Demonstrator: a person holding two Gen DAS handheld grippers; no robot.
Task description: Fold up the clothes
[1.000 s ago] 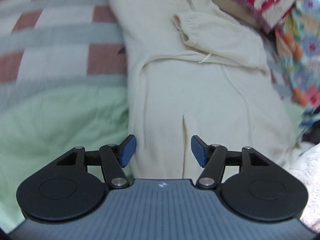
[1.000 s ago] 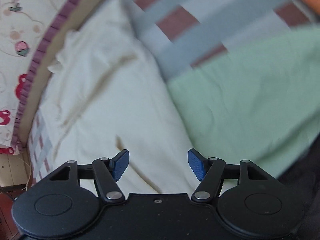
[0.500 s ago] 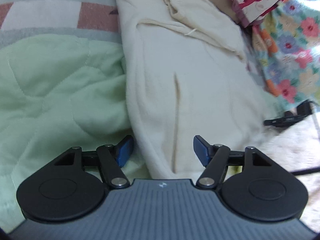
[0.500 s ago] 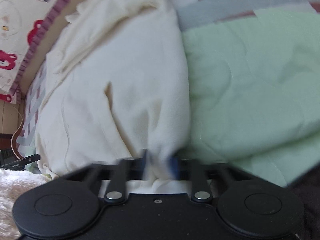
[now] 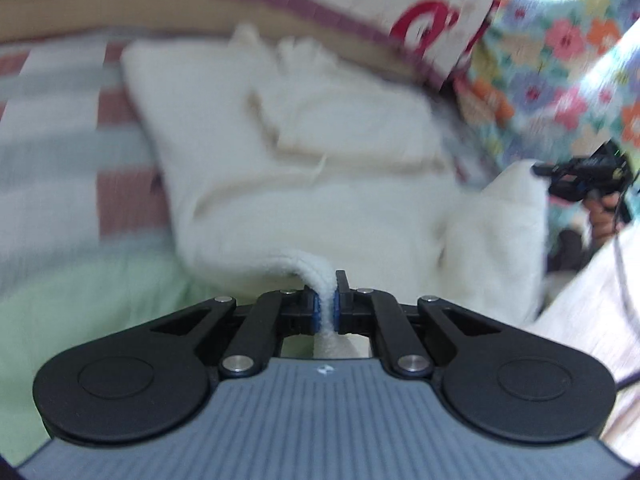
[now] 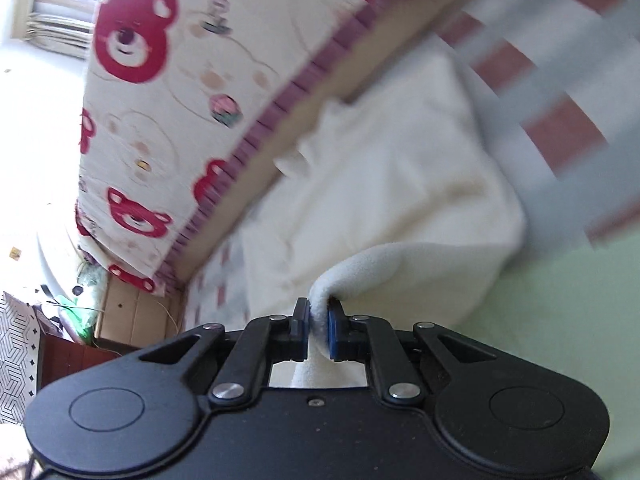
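Both of your tools have just gone from standing open over the cream fleece garment to biting its near hem. Your left tool is clamped tight on a pinch of the fleece, which bulges up between the blue pads. Your right tool also has a fold of the same hem between its pads, and its jaws are closing the last bit on it. The views have also tipped up, so the printed bear pillow and the striped blanket now fill more of each frame. I judge you are starting to lift the hem for a fold toward the far end.

The garment lies lengthwise on the bed, on the green quilt and striped blanket, its far end against the pillow. Motion blur smears most of both views, so the sleeves and collar are hard to make out. Below the pads the hem is hidden by the tool bodies.
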